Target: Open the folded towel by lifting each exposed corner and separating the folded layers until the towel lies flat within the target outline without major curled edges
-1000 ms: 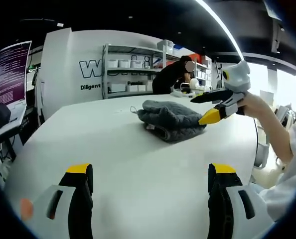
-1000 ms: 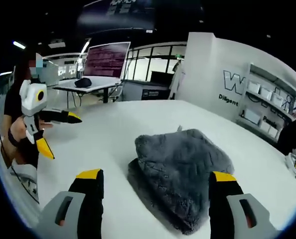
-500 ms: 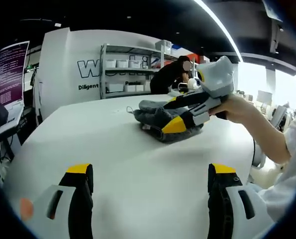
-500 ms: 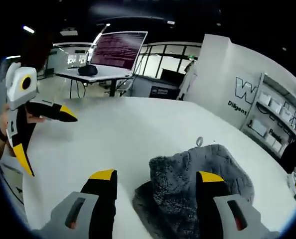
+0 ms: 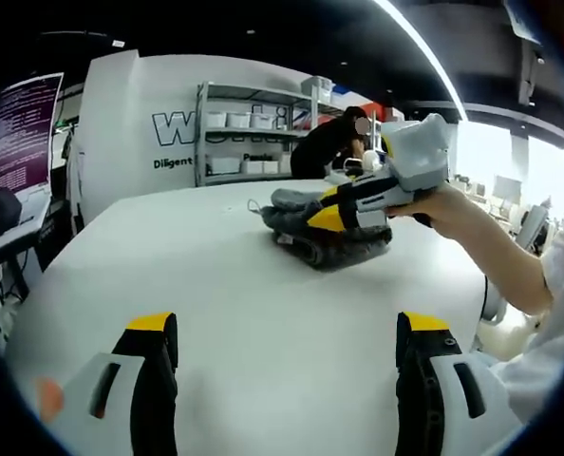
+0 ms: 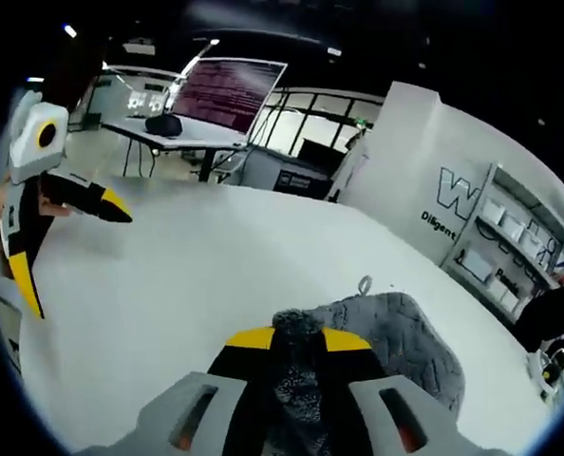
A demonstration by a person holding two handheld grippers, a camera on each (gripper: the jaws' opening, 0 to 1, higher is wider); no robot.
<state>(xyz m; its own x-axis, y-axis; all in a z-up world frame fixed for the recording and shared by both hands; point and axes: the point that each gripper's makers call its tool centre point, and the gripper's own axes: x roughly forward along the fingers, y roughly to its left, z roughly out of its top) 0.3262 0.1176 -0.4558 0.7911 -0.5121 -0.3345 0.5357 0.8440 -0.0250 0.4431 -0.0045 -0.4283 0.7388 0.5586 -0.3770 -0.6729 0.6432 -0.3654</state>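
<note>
Grey towel [image 6: 396, 332] corner sits pinched between right gripper [image 6: 298, 339] jaws; left gripper [image 5: 287, 323], jaws apart, waits well away.

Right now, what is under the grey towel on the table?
The towel lies folded on the white table, its own lower layers showing beneath the top fold. The right gripper pinches its near corner. Anything between the layers is hidden.
</note>
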